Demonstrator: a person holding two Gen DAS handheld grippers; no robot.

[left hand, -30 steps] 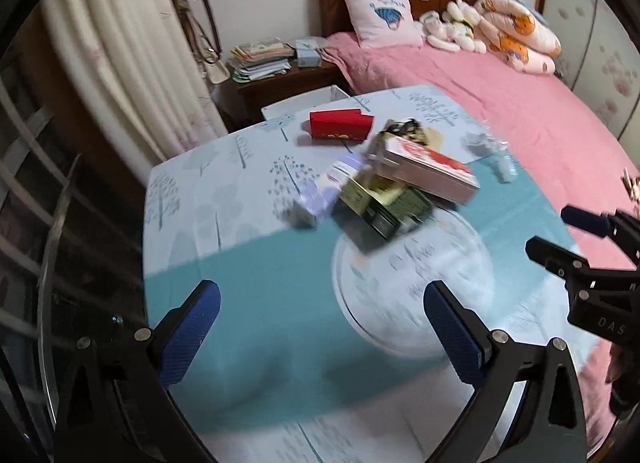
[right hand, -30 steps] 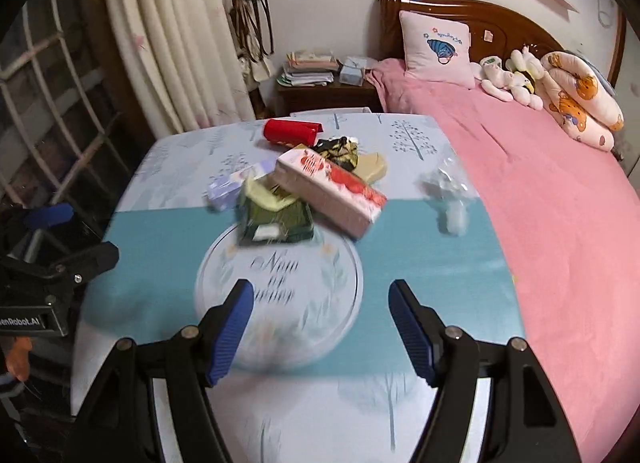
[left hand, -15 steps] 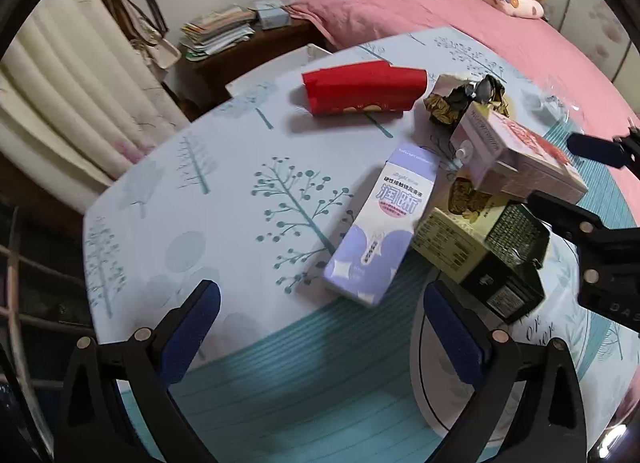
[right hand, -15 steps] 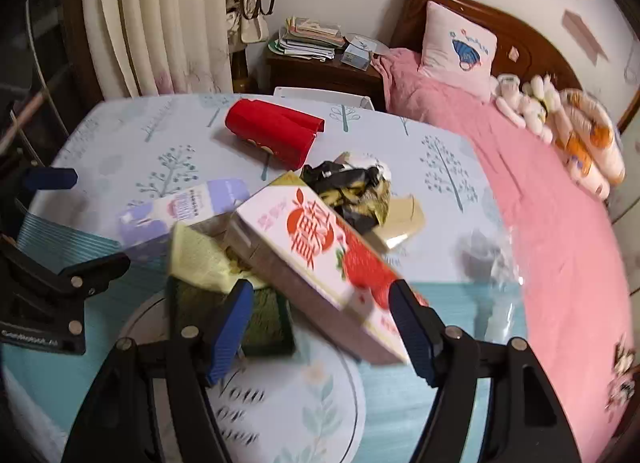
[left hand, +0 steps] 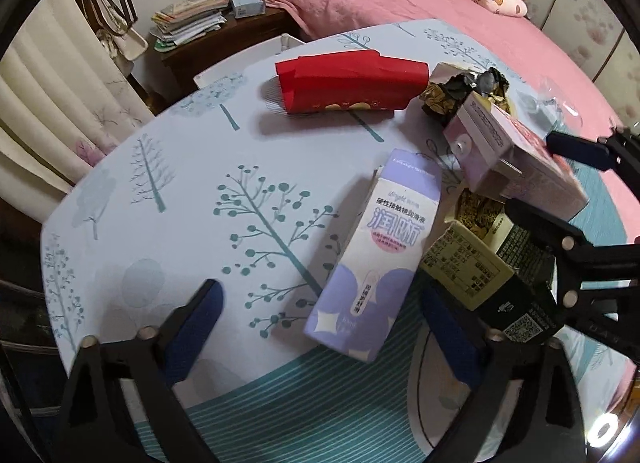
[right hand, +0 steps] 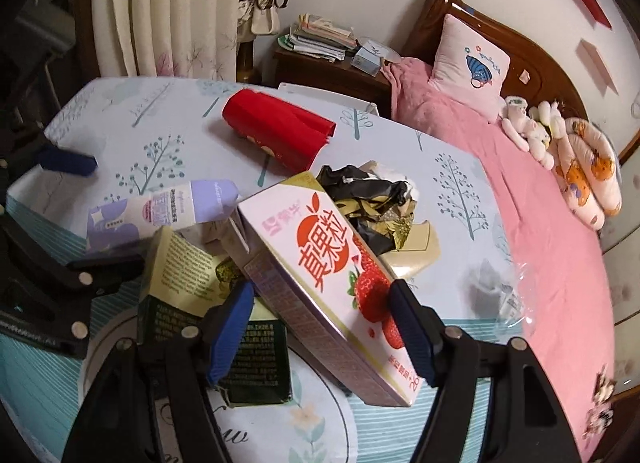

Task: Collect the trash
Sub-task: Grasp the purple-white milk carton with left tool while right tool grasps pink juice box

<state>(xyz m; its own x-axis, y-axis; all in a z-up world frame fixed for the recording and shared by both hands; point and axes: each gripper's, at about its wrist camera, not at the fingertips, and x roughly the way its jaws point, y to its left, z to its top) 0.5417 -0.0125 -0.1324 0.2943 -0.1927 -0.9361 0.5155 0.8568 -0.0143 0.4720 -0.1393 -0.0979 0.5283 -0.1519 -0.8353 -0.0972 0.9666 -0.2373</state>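
Observation:
Trash lies piled on the table. A purple-and-white box (left hand: 378, 255) lies just ahead of my open left gripper (left hand: 320, 323), between its fingers' reach. A long strawberry carton (right hand: 328, 267) lies tilted on a green-and-yellow box (right hand: 188, 283); my open right gripper (right hand: 320, 327) straddles the carton, jaws either side, not closed on it. A red paper box (left hand: 348, 81) lies farther back. Crumpled black-and-gold wrapping (right hand: 372, 199) sits behind the carton. The right gripper also shows in the left wrist view (left hand: 556, 179).
The table (left hand: 160, 223) carries a tree-print cloth and teal mat. Clear crumpled plastic (right hand: 500, 291) lies at its right edge. A pink bed (right hand: 540, 183) stands right, a nightstand with papers (right hand: 320, 47) and curtains (right hand: 168, 15) behind.
Both grippers have moved forward and down toward the trash pile. The right gripper's jaws now flank the strawberry carton; the left has come close to the purple box.

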